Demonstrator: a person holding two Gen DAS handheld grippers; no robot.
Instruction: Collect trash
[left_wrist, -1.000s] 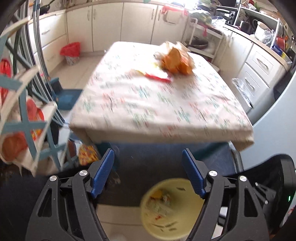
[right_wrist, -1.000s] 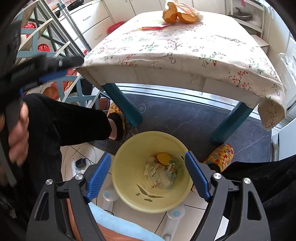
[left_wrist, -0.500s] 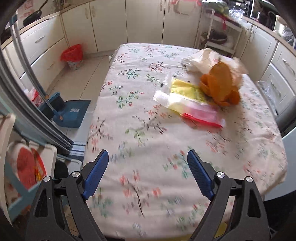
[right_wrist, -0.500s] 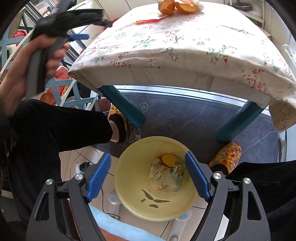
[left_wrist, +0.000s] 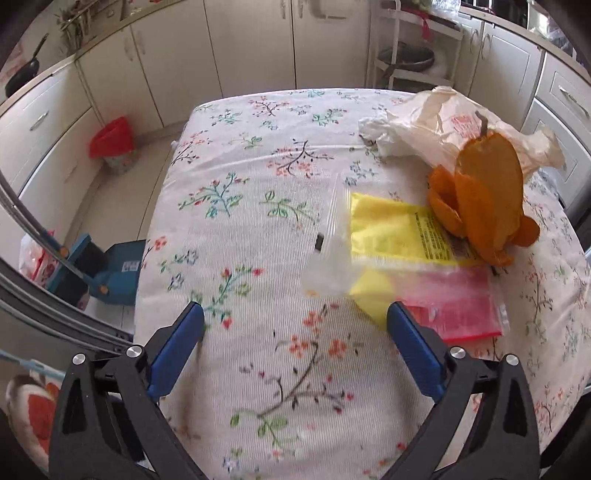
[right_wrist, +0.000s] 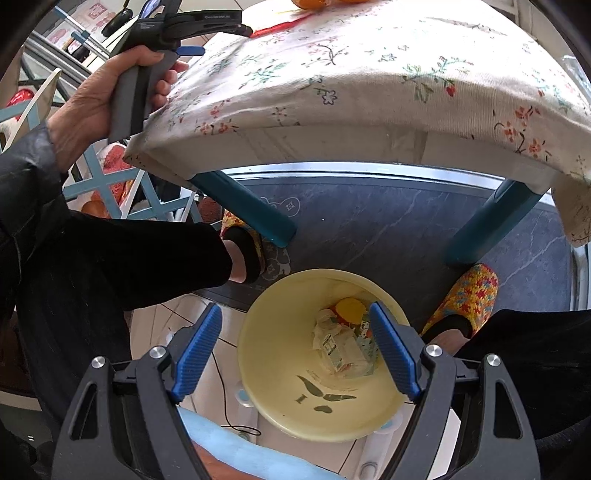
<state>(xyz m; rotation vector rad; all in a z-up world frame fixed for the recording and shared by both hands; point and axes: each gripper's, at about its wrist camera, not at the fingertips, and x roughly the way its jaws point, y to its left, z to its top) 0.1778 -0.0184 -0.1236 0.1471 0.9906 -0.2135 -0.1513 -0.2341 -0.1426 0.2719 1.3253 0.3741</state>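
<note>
Partway: yellow bin (right_wrist: 295, 369) on the floor under the spread, empty right gripper (right_wrist: 295, 350) holds some scraps, while left gripper (left_wrist: 295, 343), spread and empty, faces plastic bags (left_wrist: 406, 258) and orange peel (left_wrist: 487, 199) left on the table (left_wrist: 258, 184).

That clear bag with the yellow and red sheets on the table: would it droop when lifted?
Probably. The clear bag looks thin and lies flat, so it should flop. Its glossy film may slip between the fingers. It seems light.
</note>
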